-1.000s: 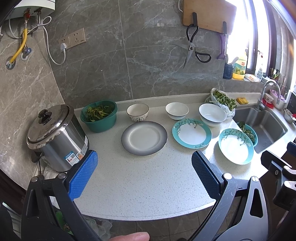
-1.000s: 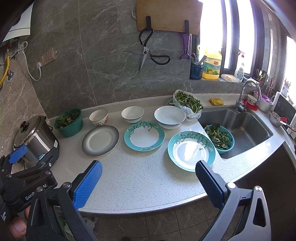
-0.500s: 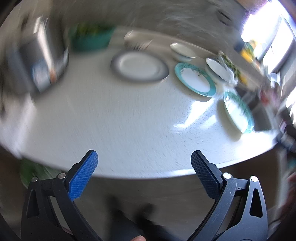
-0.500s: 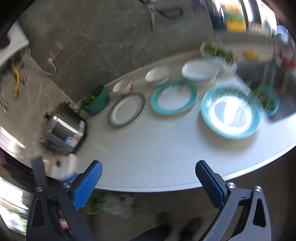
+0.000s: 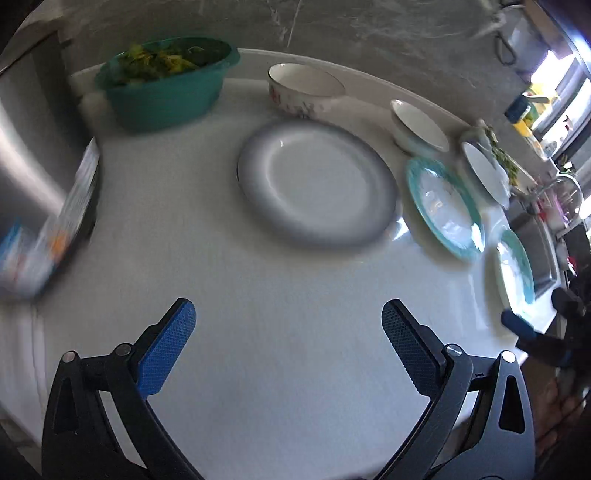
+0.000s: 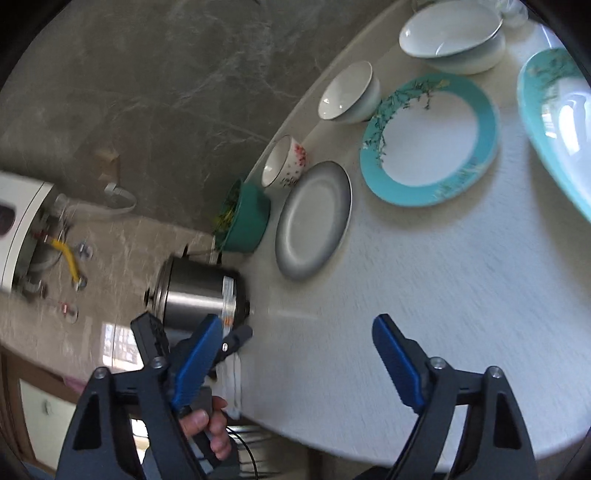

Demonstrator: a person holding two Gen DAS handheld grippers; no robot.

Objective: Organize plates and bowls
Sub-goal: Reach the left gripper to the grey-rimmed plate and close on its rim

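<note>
A grey-rimmed plate (image 5: pixel 317 188) lies on the white counter just ahead of my open, empty left gripper (image 5: pixel 288 328). Behind it stands a floral bowl (image 5: pixel 304 88), then a small white bowl (image 5: pixel 419 127). Two teal-rimmed plates (image 5: pixel 445 206) (image 5: pixel 515 267) and a wide white bowl (image 5: pixel 484 170) lie to the right. In the right wrist view the same grey plate (image 6: pixel 314 219), floral bowl (image 6: pixel 286 166), small white bowl (image 6: pixel 349 92), teal plate (image 6: pixel 430 138), second teal plate (image 6: pixel 557 122) and wide bowl (image 6: pixel 452 33) show. My right gripper (image 6: pixel 295 339) is open and empty over the counter.
A teal basin of greens (image 5: pixel 166 79) stands at the back left, next to a steel cooker (image 5: pixel 40 158). The cooker (image 6: pixel 199 291) and the other gripper (image 6: pixel 192 343) sit left in the right wrist view. The sink area (image 5: pixel 535 236) lies far right.
Both grippers have moved in over the counter and tilted down. The left one now sits close to the grey plate. The right view has rolled. Both stay open.
</note>
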